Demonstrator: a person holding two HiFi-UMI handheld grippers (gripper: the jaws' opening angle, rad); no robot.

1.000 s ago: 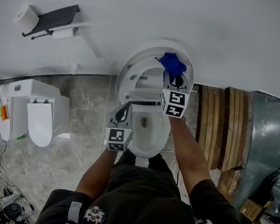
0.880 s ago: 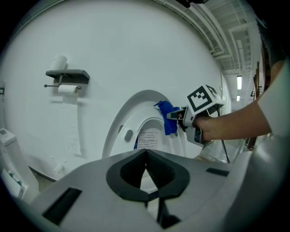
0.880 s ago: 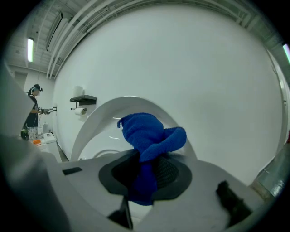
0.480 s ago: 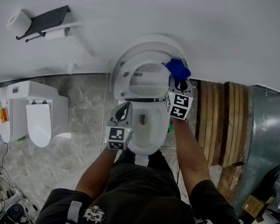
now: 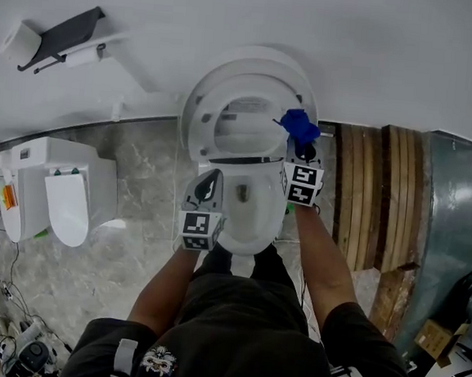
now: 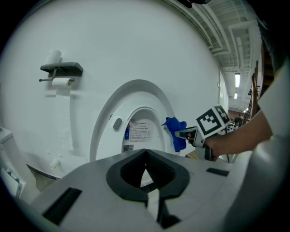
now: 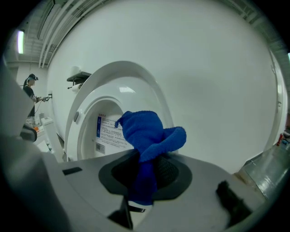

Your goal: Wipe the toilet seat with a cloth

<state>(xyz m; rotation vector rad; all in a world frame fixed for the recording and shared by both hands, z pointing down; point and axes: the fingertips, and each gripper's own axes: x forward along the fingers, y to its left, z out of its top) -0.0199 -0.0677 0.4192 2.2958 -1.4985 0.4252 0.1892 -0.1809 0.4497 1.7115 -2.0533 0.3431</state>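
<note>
Right tool [image 5: 300, 151], clamped on the cloth [image 5: 298, 125], has swept down the raised seat [image 5: 202, 127] on its right side, so wiping looks under way, while the left tool [image 5: 211, 180] hangs closed, empty.

A mock bathroom built inside a workshop hall. Ahead of the left fingers [image 5: 212, 181] and right fingers [image 5: 305, 154], a toilet [image 5: 253, 226] stands against a white wall [image 5: 395, 58]. A paper holder [image 5: 69, 31] hangs up left of the left fingers, and a marbled floor [image 5: 133, 240] lies below them. Right of the right fingers are bare planks [image 5: 374, 204]. Far left of the left fingers sits a second toilet [image 5: 59, 197], with loose gear [image 5: 28, 356] behind it. High right of the left fingers, the left gripper view shows open ceiling beams [image 6: 226, 22] and strip lights [image 6: 237, 80].
</note>
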